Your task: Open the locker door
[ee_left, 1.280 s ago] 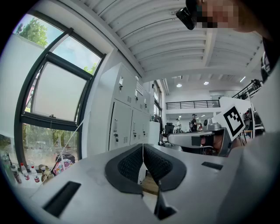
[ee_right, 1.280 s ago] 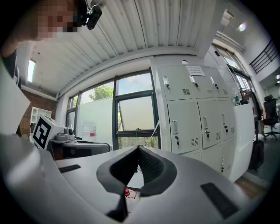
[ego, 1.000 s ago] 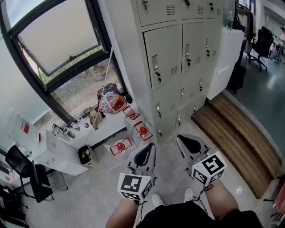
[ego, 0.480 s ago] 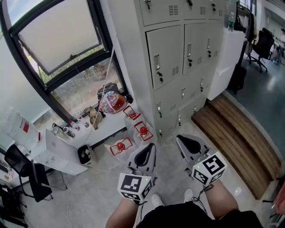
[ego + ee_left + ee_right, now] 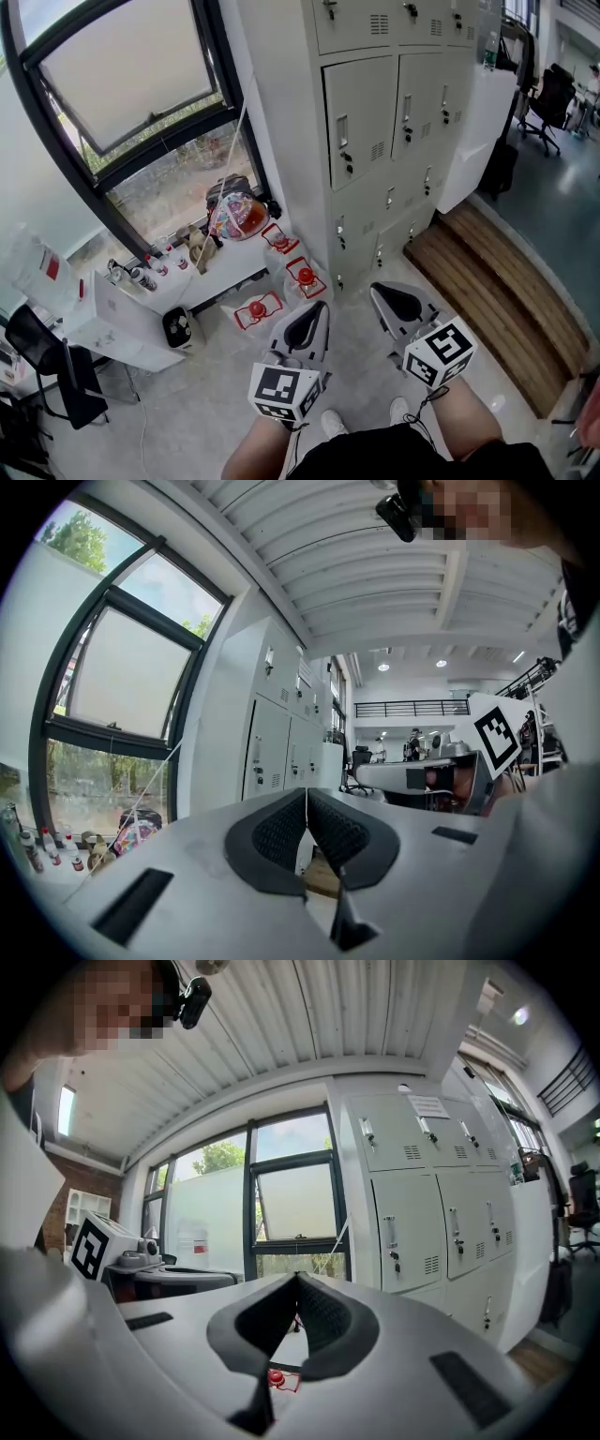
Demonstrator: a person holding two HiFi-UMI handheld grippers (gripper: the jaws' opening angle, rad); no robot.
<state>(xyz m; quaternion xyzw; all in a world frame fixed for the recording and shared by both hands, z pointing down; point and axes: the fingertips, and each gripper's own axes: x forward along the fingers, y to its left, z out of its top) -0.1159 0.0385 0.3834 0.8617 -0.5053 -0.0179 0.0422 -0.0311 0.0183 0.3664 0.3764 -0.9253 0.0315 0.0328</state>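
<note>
A bank of grey lockers (image 5: 361,122) stands ahead of me, and every door in view is closed. The nearest door has a slim handle and a key lock (image 5: 345,141). Both grippers are held low in front of my knees, well short of the lockers. My left gripper (image 5: 305,328) is shut with nothing between its jaws, and its own view shows the pads meeting (image 5: 307,794) with the lockers (image 5: 267,752) far beyond. Beside it my right gripper (image 5: 398,305) is also shut and empty (image 5: 297,1279), with the lockers (image 5: 412,1213) to its right.
A large window (image 5: 131,84) fills the left. Below it a low white ledge (image 5: 206,267) carries bottles and a colourful bag (image 5: 236,216). Red-and-white items (image 5: 255,309) lie on the floor. A wooden step (image 5: 497,281) runs at the right, with an office chair (image 5: 544,94) beyond.
The head view has shifted a little, so the lockers sit slightly further right and lower in the picture. Both grippers stay where they were, still shut.
</note>
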